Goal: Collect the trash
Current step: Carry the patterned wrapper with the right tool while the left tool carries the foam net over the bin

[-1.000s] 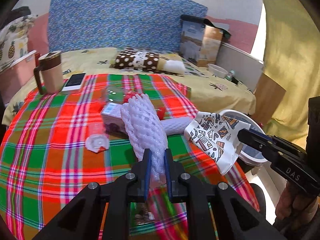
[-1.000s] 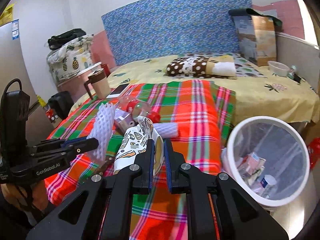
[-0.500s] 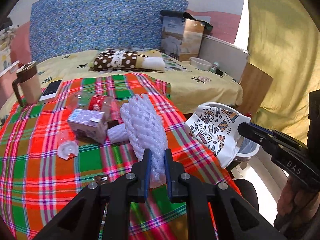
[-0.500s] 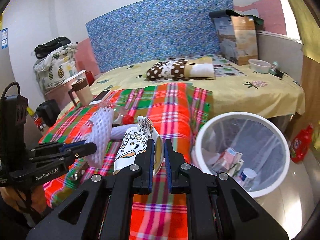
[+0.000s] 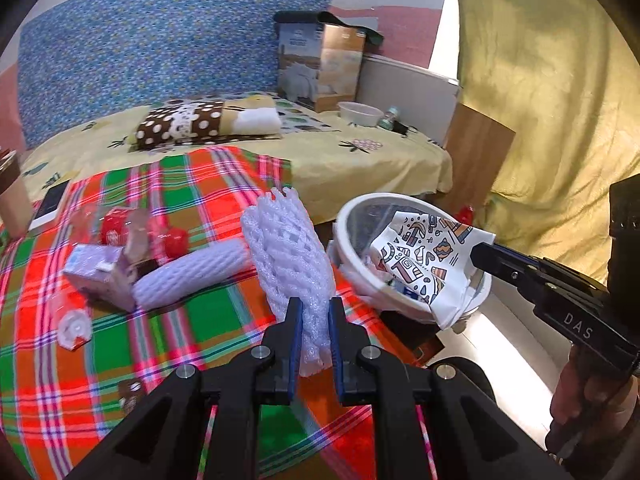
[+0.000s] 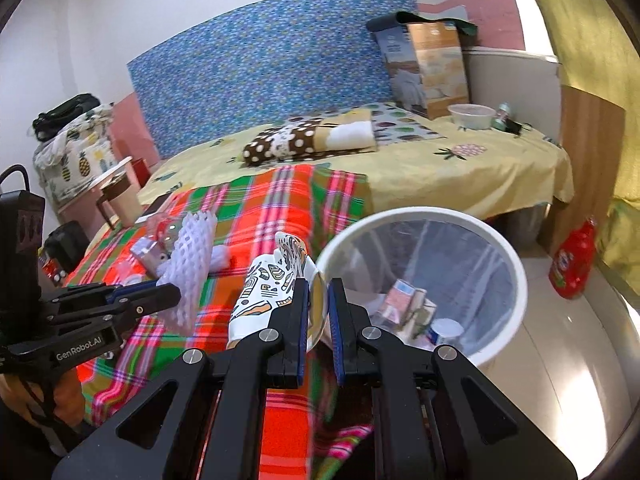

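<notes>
My left gripper (image 5: 312, 312) is shut on a white foam fruit net (image 5: 288, 248) and holds it above the plaid cloth. It also shows in the right wrist view (image 6: 192, 256). My right gripper (image 6: 318, 292) is shut on a patterned paper cup (image 6: 272, 284), crushed, held at the near rim of the white trash bin (image 6: 500, 248). In the left wrist view the cup (image 5: 420, 260) hangs over the bin (image 5: 348, 240). The bin holds several cartons and a cup.
On the plaid cloth (image 5: 120, 340) lie a second foam net (image 5: 192, 272), a purple carton (image 5: 100, 276), a clear plastic bottle with red label (image 5: 128, 232) and a plastic lid (image 5: 74, 328). A mug (image 6: 120, 200) and phone (image 5: 52, 204) sit far left. A red bottle (image 6: 572, 260) stands on the floor.
Both grippers have swung right toward the bin, carrying the foam net and the paper cup. The cup has gone from over the cloth to the bin's rim.
</notes>
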A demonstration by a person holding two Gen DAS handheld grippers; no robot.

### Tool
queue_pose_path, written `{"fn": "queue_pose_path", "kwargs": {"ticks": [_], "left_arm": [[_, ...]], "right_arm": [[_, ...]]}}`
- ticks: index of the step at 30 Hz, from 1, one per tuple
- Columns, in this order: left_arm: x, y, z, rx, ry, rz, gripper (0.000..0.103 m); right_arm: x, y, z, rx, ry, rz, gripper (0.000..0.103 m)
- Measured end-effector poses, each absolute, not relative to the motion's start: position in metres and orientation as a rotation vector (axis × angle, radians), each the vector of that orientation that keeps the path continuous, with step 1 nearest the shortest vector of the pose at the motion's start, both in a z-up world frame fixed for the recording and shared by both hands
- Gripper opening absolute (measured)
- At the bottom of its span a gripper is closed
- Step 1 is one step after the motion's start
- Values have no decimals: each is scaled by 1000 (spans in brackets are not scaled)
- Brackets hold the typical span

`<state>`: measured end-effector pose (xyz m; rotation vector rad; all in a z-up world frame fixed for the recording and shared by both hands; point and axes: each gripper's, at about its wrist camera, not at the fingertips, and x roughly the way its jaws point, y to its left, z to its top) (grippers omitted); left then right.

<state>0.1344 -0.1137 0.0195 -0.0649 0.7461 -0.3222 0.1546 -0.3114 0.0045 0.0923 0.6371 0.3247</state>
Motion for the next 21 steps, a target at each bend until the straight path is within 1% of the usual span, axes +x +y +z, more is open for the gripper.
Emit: {"fn": "queue_pose_path", "kwargs": {"ticks": [21], "left_arm": [[175,-182,12,-24,772,-473,13]], "right_arm": [[166,-360,-11,144,687,147,12]]}}
